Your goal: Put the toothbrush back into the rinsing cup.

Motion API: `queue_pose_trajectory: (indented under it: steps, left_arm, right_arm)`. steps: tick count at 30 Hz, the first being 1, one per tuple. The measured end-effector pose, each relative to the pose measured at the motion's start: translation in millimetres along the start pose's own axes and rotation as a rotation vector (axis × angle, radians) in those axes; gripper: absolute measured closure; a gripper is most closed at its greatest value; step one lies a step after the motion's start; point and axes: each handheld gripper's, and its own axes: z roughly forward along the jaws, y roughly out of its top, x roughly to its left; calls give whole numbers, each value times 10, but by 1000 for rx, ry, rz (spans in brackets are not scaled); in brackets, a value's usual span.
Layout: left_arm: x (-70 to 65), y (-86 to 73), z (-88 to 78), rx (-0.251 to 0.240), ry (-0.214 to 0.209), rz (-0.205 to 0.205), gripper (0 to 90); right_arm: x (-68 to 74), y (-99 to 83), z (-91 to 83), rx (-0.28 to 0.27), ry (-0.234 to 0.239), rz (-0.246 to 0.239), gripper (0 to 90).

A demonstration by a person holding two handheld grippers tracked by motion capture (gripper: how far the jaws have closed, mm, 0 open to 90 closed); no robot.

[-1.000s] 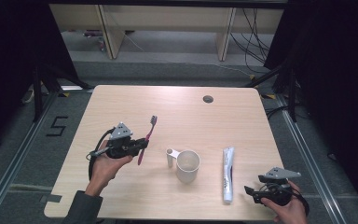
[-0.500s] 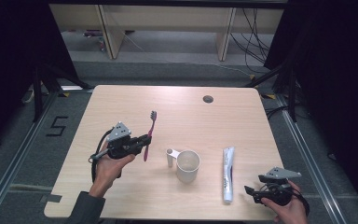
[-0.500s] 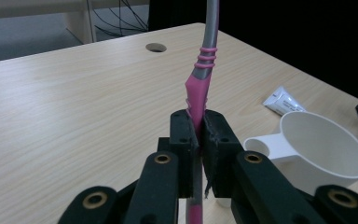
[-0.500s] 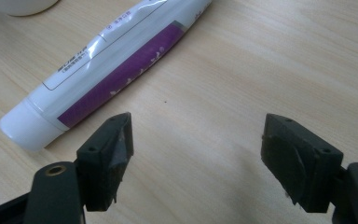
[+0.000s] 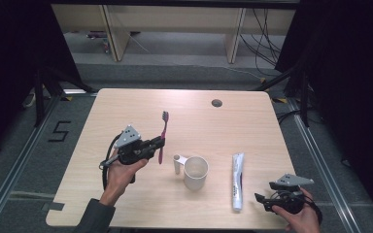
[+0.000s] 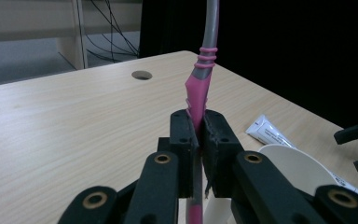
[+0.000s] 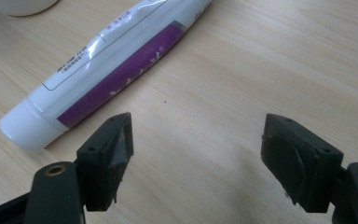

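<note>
Seen from above, the left tool (image 5: pixel 161 142) is clamped on a pink toothbrush (image 5: pixel 162 136), holding it upright-tilted over the pale wooden desk (image 5: pixel 126 104), bristles pointing away from the person. Just to that tool's right stands a white cup (image 5: pixel 195 172) with its handle turned towards the tool; beyond the cup lies a white toothpaste tube (image 5: pixel 237 180). The right tool (image 5: pixel 261 201) rests at the desk's near edge, beside the tube's lower end, jaws apart and empty. A cable hole (image 5: pixel 216 103) marks the desk's far side; dark curtains, shelving legs and trailing cables lie beyond.

From the left tool's camera, the pads (image 6: pixel 185 135) pinch the toothbrush (image 6: pixel 198 91) handle; the cup rim (image 6: pixel 298 161) sits close at the right.

From the right tool's camera, the tool (image 7: pixel 198 149) gapes over bare wood, the purple-banded tube (image 7: pixel 107 65) lying just ahead to its left, untouched.
</note>
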Motion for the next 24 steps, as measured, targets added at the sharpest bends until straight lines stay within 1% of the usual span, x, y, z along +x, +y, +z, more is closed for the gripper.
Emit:
queue_pose_trajectory:
  steps: [3,4,6,7,8,9,10,12,13,14,15,17,18,20,21,23,24]
  left_arm:
    - [-19,18,12,-21,-9,-5,826]
    - [-26,31,18,-33,-14,0,826]
    - [-36,40,23,-39,-15,0,826]
    - [-51,51,35,-49,-20,0,826]
    - [-51,51,35,-49,-20,0,826]
    - [-62,60,44,-57,-23,1,826]
    - [-80,69,59,-67,-28,-3,826]
    - [-92,78,71,-72,-32,0,826]
    - [-115,90,93,-79,-35,2,826]
    - [-115,90,93,-79,-35,2,826]
    - [-131,99,121,-94,-46,1,826]
    - [-137,104,124,-91,-43,5,826]
    - [-154,113,146,-96,-47,3,826]
    - [-163,116,160,-99,-49,3,826]
    - [-165,120,172,-101,-51,5,826]
    - [-177,122,203,-105,-52,7,826]
    - [-180,121,216,-106,-50,10,826]
  right_arm:
    - [4,0,1,0,3,6,260]
    - [12,-2,-5,6,-4,16,260]
    - [13,-2,-4,9,0,18,260]
    - [3,-2,2,-1,3,6,260]
    - [3,-2,2,-1,3,6,260]
    - [-3,-6,11,-10,-3,-7,260]
    - [17,-6,4,-7,-17,19,260]
    - [18,-6,5,-4,-15,21,260]
    - [5,-7,4,-9,-22,-1,260]
    - [4,-7,4,-8,-21,0,260]
    - [8,-4,4,-7,-12,10,260]
    - [6,-5,3,-9,-14,7,260]
    - [-2,-7,8,-14,-16,-6,260]
    - [-5,-7,10,-14,-15,-9,260]
    - [2,-6,4,-10,-13,5,260]
    - [2,-4,3,-11,-13,5,260]
    - [-6,-7,9,-16,-15,-8,260]
